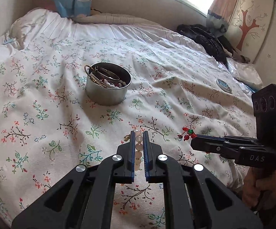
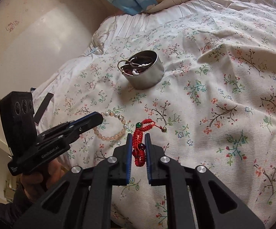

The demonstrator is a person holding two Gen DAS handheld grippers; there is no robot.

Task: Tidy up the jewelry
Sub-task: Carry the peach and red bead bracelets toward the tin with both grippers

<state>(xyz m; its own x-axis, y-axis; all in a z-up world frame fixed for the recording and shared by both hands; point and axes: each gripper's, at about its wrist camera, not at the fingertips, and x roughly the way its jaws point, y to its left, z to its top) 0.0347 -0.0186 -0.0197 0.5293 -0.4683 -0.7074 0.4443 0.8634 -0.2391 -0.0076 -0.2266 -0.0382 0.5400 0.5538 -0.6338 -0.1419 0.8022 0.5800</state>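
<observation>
Near the bed's front edge, left tool [image 1: 139, 133] grips pink bead bracelet [image 1: 139, 147], right tool [image 2: 138, 135] grips red cord bracelet [image 2: 140, 145]; next, carry both to the far tin [image 1: 107, 93].

We have two wrist views, each looking forward and steeply down along its own gripper's fingers at a flowered bedspread [image 1: 42, 95], close above it. Both share the metal tin [image 1: 108, 84], at eleven o'clock in the left view and twelve in the right, and each sees the other gripper alongside.
</observation>
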